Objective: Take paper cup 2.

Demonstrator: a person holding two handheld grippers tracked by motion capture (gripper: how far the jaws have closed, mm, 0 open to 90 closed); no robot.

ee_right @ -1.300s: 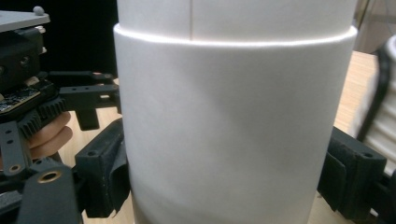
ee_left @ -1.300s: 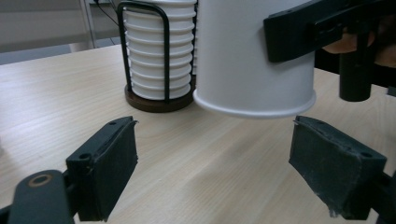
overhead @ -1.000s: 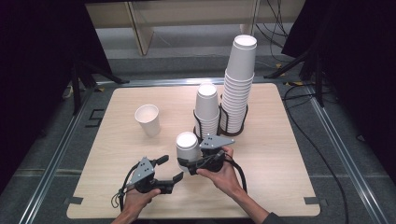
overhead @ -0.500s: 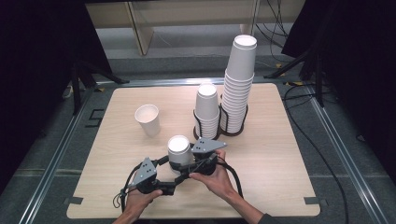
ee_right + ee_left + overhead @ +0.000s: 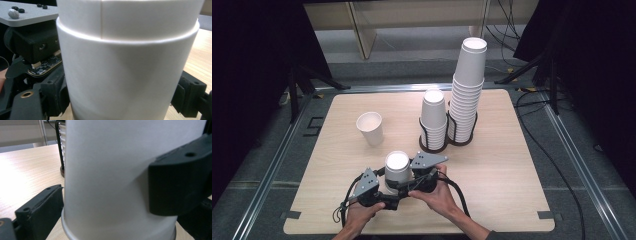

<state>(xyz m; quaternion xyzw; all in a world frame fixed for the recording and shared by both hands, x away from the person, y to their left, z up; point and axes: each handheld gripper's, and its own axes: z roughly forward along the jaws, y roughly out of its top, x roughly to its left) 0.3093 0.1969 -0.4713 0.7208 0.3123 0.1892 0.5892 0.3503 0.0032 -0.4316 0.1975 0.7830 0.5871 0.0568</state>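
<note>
At the near edge of the wooden bench (image 5: 512,165) two hands hold the grippers against one white paper cup (image 5: 396,167), which is turned upside down. The right gripper (image 5: 409,184) is closed on this cup; in the right gripper view its black jaws press both sides of the wall. The left gripper (image 5: 389,192) has just been opening; the cup stands between its jaws, and the near jaw seems a little apart from the wall. Further back a single paper cup (image 5: 370,128) stands upright. Behind, to the right, are a short cup stack (image 5: 434,120) and a tall cup stack (image 5: 467,90) in black wire holders (image 5: 432,145).
</note>
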